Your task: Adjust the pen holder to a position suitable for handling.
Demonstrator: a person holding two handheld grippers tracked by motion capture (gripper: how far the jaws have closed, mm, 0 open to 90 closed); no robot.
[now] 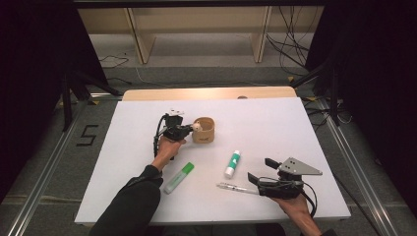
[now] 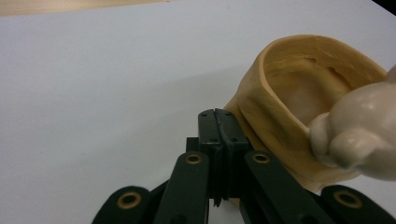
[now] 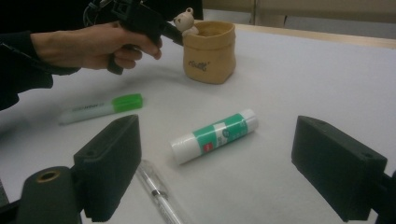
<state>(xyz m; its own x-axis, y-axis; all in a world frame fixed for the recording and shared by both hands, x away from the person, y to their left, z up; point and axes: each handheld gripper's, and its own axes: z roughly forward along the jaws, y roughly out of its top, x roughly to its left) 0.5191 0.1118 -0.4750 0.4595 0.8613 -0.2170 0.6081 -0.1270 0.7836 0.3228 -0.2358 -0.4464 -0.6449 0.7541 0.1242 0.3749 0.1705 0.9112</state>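
Your left tongs [image 1: 188, 129] sit together at the tan pouch [image 1: 205, 130] rim beside its bear charm [image 1: 196, 127], your right tongs [image 1: 259, 170] apart over the pen [image 1: 236, 188]: steady the pouch before loading.

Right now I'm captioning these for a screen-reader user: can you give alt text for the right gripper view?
Between two open black jaws, a green-and-white glue stick lies on a white table, with a clear pen nearer. Beyond, a hand holds the left gripper at a tan pouch with a small bear figure; a green highlighter lies at left.
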